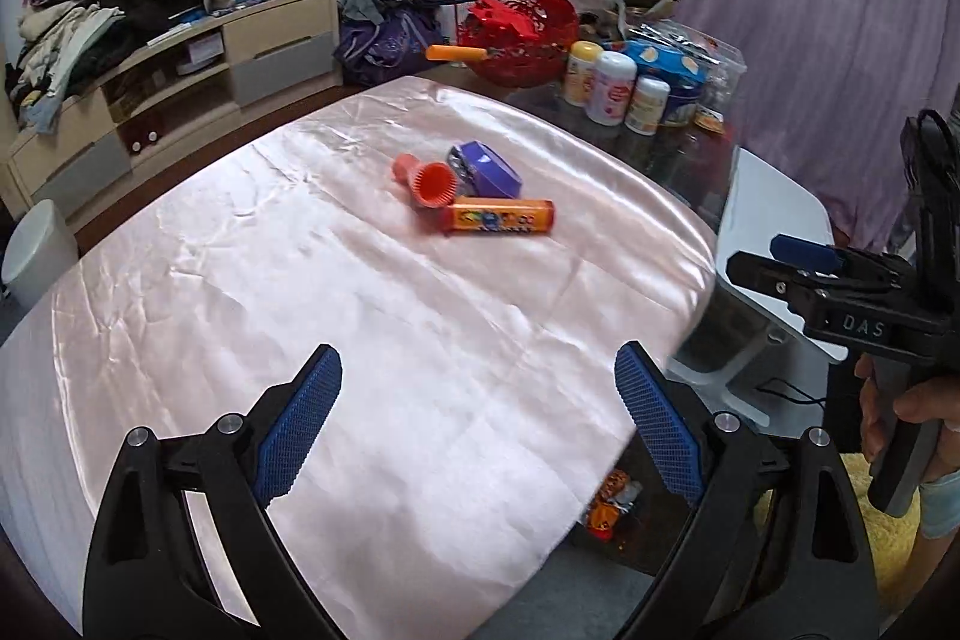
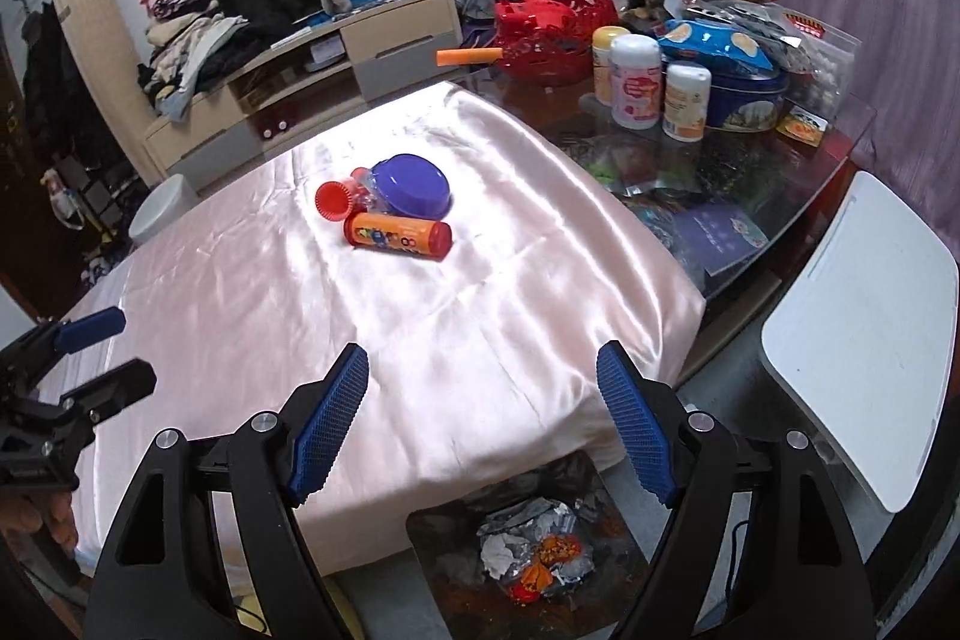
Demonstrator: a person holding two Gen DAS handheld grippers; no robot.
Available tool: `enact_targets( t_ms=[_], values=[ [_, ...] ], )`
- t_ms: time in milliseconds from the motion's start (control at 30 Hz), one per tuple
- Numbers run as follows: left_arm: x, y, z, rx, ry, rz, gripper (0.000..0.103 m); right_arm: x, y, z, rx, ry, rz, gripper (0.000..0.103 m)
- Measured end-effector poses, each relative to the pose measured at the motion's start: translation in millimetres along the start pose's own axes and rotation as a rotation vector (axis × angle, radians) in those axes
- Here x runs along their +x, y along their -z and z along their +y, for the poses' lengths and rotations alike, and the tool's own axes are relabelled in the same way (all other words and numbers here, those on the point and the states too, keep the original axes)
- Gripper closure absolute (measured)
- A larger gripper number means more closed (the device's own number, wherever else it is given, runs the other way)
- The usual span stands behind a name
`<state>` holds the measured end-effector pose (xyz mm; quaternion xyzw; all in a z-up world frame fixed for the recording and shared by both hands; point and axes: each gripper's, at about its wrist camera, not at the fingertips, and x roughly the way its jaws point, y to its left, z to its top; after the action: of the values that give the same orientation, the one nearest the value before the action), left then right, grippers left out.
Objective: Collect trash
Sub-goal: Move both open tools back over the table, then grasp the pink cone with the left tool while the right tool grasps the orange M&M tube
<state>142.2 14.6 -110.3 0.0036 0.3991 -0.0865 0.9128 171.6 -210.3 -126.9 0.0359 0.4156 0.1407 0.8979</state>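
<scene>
Three pieces of trash lie together on the pink satin cloth (image 1: 270, 292): an orange tube (image 1: 501, 215), a red ribbed cup (image 1: 427, 180) on its side and a purple container (image 1: 485, 169). They also show in the right wrist view: tube (image 2: 397, 235), cup (image 2: 333, 201), purple container (image 2: 413, 184). My left gripper (image 1: 479, 388) is open and empty, well short of them. My right gripper (image 2: 482, 382) is open and empty over the cloth's near corner. A bin (image 2: 534, 550) holding crumpled wrappers sits on the floor below it.
A glass table (image 2: 780, 196) to the right carries bottles (image 2: 635, 82), a blue tin (image 2: 750, 100), snack bags and a red basket (image 2: 552, 34). A white chair (image 2: 864, 334) stands at the right. A TV cabinet (image 1: 180, 64) and a white stool (image 1: 36, 250) are on the left.
</scene>
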Motion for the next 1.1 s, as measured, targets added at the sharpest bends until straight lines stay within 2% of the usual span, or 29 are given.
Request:
enact_targets(
  t_ms=[100,233,333,500,700,867,967,1000,1100],
  values=[
    [16,-17,18,-0.031,-0.064,0.002,0.015,20,-6,7,-0.034,-0.016,0.020,0.024],
    [40,-39,33,-0.048,-0.104,0.012,0.016,50,-12,12,-0.062,-0.049,0.050,0.024],
    [57,-53,35,-0.058,-0.105,0.014,0.018,72,-18,14,-0.078,-0.062,0.064,0.026],
    [97,-72,34,-0.073,-0.094,0.043,0.027,105,-29,19,-0.124,-0.105,0.088,0.038],
    [137,-93,33,-0.085,-0.089,0.070,0.035,141,-41,26,-0.171,-0.127,0.102,0.043],
    [166,-102,34,-0.085,-0.081,0.102,0.037,162,-51,26,-0.181,-0.151,0.094,0.044],
    [182,-104,37,-0.099,-0.065,0.129,0.043,172,-53,29,-0.194,-0.160,0.102,0.044],
    [186,-104,38,-0.102,-0.061,0.137,0.049,173,-54,30,-0.201,-0.161,0.093,0.046],
    [195,-104,39,-0.103,-0.044,0.148,0.062,175,-54,33,-0.212,-0.183,0.088,0.059]
  ],
)
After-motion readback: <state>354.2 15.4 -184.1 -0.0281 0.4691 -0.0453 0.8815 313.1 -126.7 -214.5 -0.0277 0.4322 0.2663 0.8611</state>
